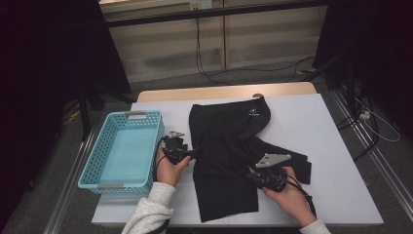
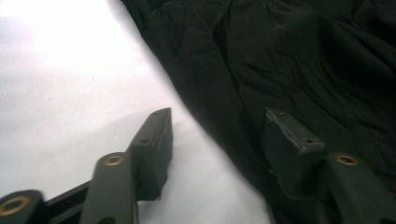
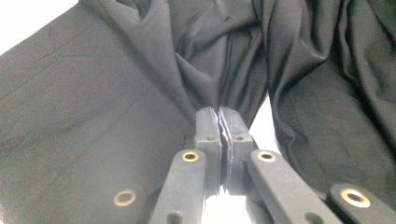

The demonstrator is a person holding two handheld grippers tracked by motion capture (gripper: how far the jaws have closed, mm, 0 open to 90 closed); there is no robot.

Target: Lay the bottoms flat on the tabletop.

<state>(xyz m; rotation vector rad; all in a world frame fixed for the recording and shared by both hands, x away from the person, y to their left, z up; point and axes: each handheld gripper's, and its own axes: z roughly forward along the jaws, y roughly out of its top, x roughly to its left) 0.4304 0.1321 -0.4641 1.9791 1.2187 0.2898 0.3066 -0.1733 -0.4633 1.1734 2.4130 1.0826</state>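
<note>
one blue basket [image 1: 124, 148] sits at nine o'clock on the worktop [image 1: 331, 146]. left gripper [image 1: 190, 155] stands half open, empty, straddling the left hem of one black garment [image 1: 226, 146] lying at centre; better close squarely over that hem. right gripper [image 1: 253, 176] is pinched on a fold near five o'clock.

Beside one black garment [image 1: 226, 146] on one table [image 1: 321, 141]: one blue basket [image 1: 97, 165] and two grippers [image 1: 187, 155] [image 1: 251, 174].

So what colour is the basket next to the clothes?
The basket is light blue, a turquoise shade, with small holes in its sides. The high view shows it best.
</note>
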